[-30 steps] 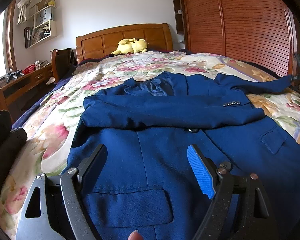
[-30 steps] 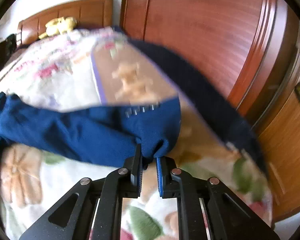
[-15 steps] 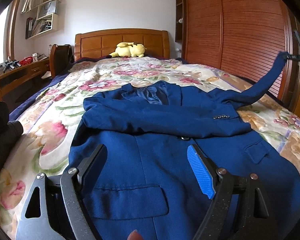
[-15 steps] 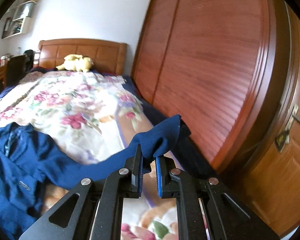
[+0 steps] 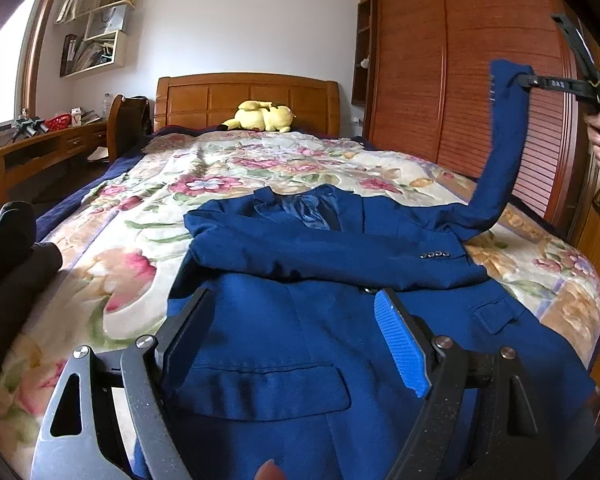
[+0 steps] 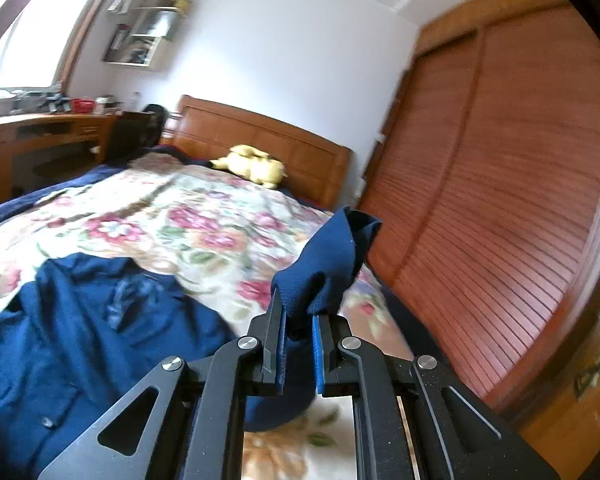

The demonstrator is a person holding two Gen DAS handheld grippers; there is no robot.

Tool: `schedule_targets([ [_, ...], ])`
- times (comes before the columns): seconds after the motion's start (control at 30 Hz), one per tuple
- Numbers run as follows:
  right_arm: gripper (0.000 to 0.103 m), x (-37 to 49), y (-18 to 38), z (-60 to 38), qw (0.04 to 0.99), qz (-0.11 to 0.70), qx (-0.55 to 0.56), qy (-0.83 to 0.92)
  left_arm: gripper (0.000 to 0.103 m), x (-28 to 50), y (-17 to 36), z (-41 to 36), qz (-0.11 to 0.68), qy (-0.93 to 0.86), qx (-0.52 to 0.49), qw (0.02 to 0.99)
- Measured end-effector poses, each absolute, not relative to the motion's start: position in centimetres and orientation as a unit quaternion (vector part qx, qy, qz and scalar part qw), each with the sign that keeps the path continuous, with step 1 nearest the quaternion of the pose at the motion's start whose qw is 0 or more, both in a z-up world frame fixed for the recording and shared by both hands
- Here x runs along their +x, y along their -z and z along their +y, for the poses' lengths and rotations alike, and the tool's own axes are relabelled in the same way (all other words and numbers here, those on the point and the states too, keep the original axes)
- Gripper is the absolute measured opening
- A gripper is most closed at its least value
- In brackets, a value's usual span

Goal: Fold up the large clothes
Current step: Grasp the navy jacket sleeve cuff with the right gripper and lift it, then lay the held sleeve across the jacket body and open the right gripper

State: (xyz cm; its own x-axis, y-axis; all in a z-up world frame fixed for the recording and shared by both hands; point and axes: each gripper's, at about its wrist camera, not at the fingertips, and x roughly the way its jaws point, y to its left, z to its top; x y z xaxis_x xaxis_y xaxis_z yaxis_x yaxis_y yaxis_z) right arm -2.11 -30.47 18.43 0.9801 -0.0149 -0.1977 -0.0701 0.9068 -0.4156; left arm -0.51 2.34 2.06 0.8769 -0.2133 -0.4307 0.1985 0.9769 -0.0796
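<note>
From my left side, my left gripper (image 5: 296, 336) hangs wide apart over the blue jacket (image 5: 320, 320), which lies flat on the flowery bed (image 5: 148, 216). From my right side, my right gripper (image 6: 298, 350) pinches the sleeve cuff (image 6: 332, 264) tight, high above the bed.

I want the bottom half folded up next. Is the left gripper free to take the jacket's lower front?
Probably yes: the left gripper is open and empty right over the jacket, nothing between them. The right gripper only holds the sleeve, raised aside.
</note>
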Motion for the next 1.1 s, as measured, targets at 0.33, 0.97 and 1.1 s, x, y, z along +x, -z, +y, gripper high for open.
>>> schedule_targets([
  [0.33, 0.011, -5.1, -18.6, -24.2, 0.963, 0.084, -0.23, -0.112, 0.083, -1.0, -2.3, 4.5, 0.217, 0.097, -0.024, 0.971],
  [0.97, 0.056, -4.1, -13.2, -24.5, 0.937, 0.197, -0.207, -0.201, 0.083, -0.9, -2.0, 5.7, 0.22, 0.087, -0.026, 0.971],
  [1.1, 0.056, -1.1, -11.4, -23.1, 0.929, 0.237, -0.202, -0.2, 0.083, -0.7, -1.9, 5.4, 0.224, 0.087, -0.023, 0.97],
])
